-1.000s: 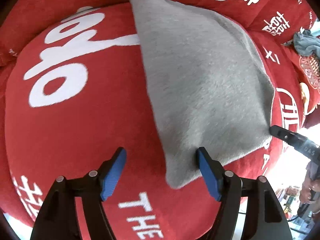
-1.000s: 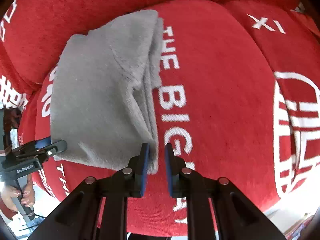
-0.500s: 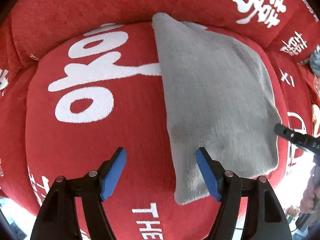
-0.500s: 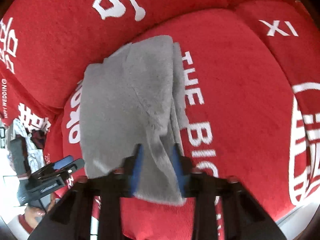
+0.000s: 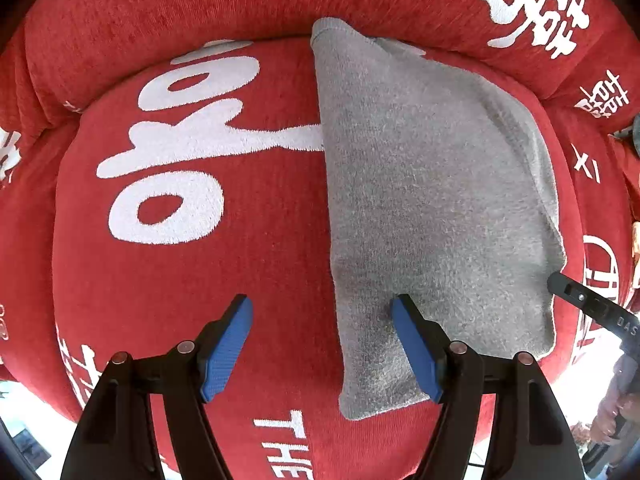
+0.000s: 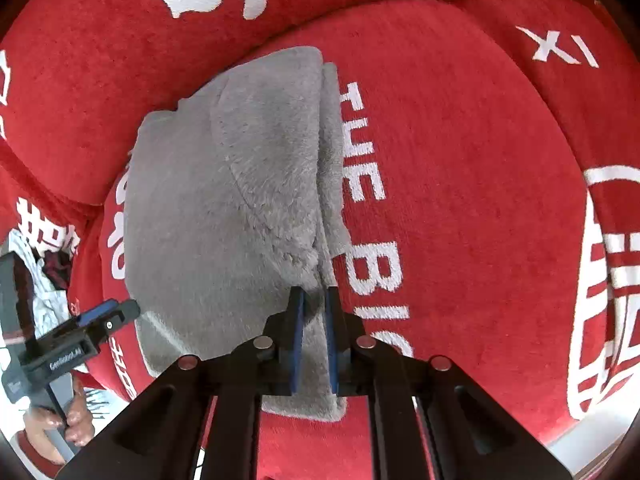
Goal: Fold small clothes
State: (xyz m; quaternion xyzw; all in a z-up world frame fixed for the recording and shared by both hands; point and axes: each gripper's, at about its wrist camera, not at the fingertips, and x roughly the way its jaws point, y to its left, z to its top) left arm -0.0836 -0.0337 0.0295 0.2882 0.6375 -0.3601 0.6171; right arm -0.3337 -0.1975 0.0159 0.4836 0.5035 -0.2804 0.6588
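A folded grey fleece garment (image 5: 432, 200) lies on a red cushion (image 5: 160, 288) with white lettering. My left gripper (image 5: 322, 344) is open, its right finger resting on the garment's near left corner. In the right wrist view the garment (image 6: 224, 216) shows its layered right edge. My right gripper (image 6: 312, 332) is shut on the near right edge of the garment. The right gripper's tip shows in the left wrist view (image 5: 576, 300), and the left gripper shows at the left of the right wrist view (image 6: 96, 320).
The red sofa back (image 5: 200, 0) rises behind the cushion. Another red seat cushion (image 6: 500, 200) lies to the right of the garment. A second bundle of cloth (image 5: 634, 132) sits at the far right. The cushion's front edge drops off near both grippers.
My right gripper moved forward onto the garment's near right edge and closed on it. My left gripper drew back and left a little, still open.
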